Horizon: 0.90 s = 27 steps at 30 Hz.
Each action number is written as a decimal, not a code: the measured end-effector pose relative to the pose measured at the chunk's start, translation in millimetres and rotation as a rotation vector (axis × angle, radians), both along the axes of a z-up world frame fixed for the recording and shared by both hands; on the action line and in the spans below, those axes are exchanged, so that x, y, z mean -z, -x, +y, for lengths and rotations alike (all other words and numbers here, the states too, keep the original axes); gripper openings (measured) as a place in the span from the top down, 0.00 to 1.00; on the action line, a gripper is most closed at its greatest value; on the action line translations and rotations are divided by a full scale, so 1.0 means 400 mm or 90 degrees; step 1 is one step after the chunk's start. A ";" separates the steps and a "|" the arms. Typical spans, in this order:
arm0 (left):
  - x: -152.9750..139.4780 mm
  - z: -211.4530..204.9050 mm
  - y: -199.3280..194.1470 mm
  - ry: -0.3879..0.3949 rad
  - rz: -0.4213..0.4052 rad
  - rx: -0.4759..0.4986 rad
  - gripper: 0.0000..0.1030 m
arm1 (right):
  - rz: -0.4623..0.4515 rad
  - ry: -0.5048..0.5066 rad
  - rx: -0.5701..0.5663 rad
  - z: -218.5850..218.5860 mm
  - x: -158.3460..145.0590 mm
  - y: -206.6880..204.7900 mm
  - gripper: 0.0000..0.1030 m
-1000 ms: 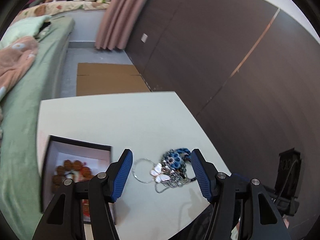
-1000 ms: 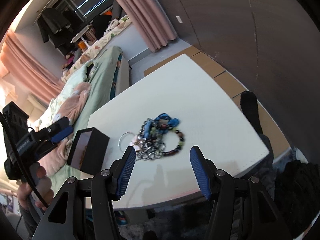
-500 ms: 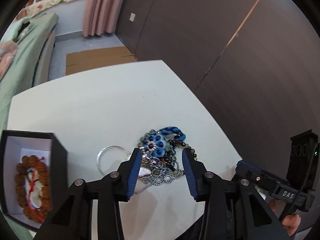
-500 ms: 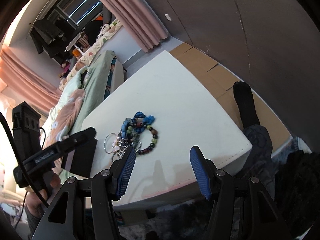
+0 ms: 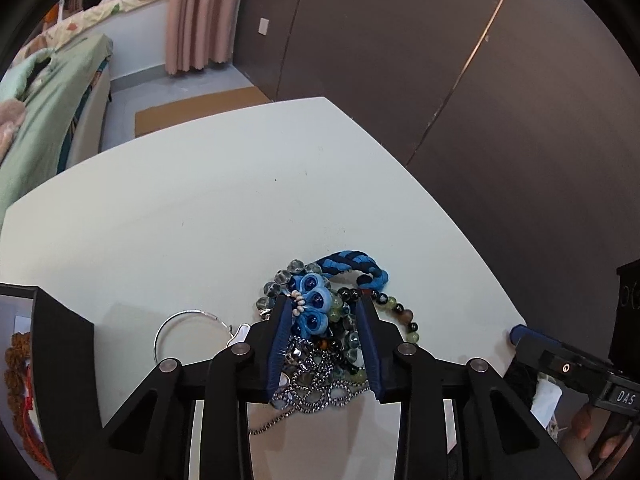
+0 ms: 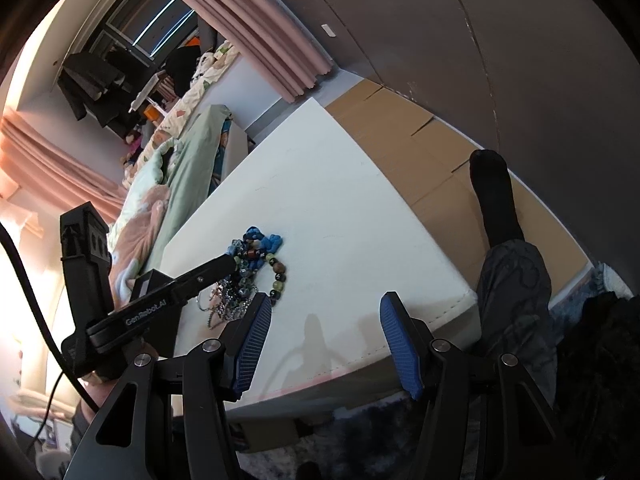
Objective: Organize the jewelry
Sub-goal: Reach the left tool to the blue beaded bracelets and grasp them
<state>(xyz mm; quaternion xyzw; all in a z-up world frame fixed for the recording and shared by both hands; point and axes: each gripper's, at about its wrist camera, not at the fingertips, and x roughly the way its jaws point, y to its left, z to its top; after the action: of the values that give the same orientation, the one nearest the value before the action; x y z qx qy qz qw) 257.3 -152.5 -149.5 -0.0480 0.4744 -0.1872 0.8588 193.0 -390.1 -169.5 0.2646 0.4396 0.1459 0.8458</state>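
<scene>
A tangled pile of jewelry (image 5: 320, 332) lies on the white table (image 5: 220, 216): blue flower beads, a blue braided band (image 5: 352, 264), a bead bracelet, silver chains and a silver ring hoop (image 5: 180, 332). My left gripper (image 5: 324, 312) is down over the pile, its blue fingers (image 5: 280, 344) partly closed around the blue flower beads (image 5: 314, 308). A black jewelry box (image 5: 48, 360) at the left holds a brown bead bracelet (image 5: 16, 368). My right gripper (image 6: 324, 312) is open and empty above the table's near edge; the pile (image 6: 252, 264) lies to its left.
The left gripper's body (image 6: 160, 300) shows in the right wrist view. A bed with green bedding (image 5: 36, 120) is beyond the table on the left. A dark wall (image 5: 440, 80) runs along the right. A person's leg in a black sock (image 6: 496, 200) rests on cardboard on the floor.
My left gripper has lowered onto the jewelry pile and its fingers have narrowed around the blue flower beads. My right gripper has drifted right, away from the pile, still open.
</scene>
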 end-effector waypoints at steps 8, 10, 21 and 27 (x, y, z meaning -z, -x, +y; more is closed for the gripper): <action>0.017 0.026 -0.021 0.023 0.023 -0.029 0.78 | 0.004 0.000 -0.010 0.017 0.012 -0.001 0.44; 0.008 0.031 -0.017 0.030 0.019 -0.031 0.80 | 0.004 0.003 -0.012 0.024 0.011 -0.001 0.44; -0.074 0.092 -0.003 0.142 0.005 -0.037 0.94 | -0.003 0.029 -0.020 0.060 -0.019 0.001 0.44; -0.129 0.127 0.013 0.204 -0.016 -0.027 0.94 | -0.009 0.044 -0.032 0.102 -0.039 -0.005 0.44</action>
<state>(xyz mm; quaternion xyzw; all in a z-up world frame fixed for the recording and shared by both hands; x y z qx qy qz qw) 252.1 -101.9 -97.8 -0.1924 0.4268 -0.2429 0.8496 195.1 -349.2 -154.0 0.2234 0.4448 0.1539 0.8535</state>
